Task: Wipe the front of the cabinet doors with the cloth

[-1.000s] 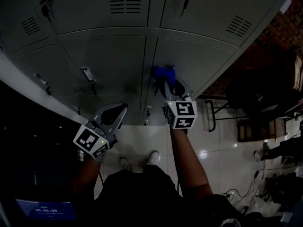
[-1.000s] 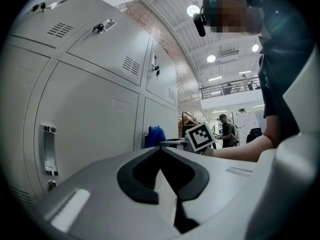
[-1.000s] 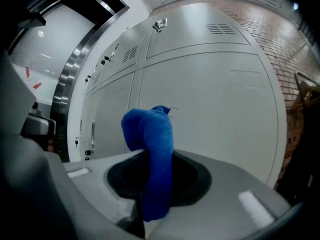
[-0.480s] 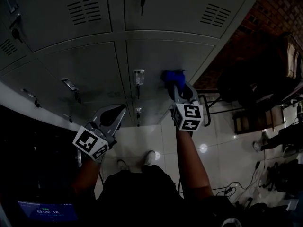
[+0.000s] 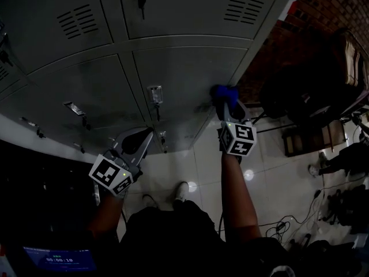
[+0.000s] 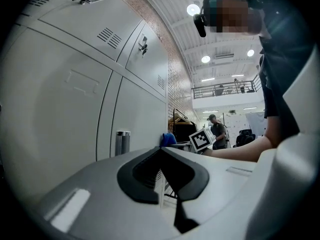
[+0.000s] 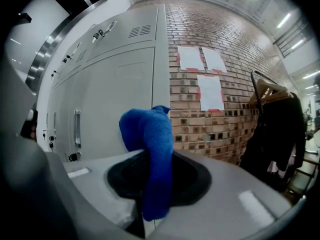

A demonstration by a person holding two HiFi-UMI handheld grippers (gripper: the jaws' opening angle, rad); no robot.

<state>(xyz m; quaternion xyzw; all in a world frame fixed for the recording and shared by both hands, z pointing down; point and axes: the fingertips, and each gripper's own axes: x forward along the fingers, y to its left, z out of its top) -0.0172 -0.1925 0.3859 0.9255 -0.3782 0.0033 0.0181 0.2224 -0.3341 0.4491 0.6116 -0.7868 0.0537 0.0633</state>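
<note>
Right gripper (image 5: 228, 107) — squeezed tight on the blue cloth (image 7: 150, 149) | by the right edge of the cabinet door (image 5: 184, 79) | looks soft, light, floppy — hold its middle | left gripper (image 6: 167, 176) closed, empty.

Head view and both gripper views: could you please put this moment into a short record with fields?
cloth: blue, bunched, sticking out past the jaws
right gripper: shut on the cloth, raised to the cabinet
cloth position: at the right edge of the lower right cabinet door; contact cannot be confirmed
left gripper: jaws together, holding nothing, low and apart from the doors
beside the cabinet: brick wall with paper sheets on it
floor: pale tiles
</note>
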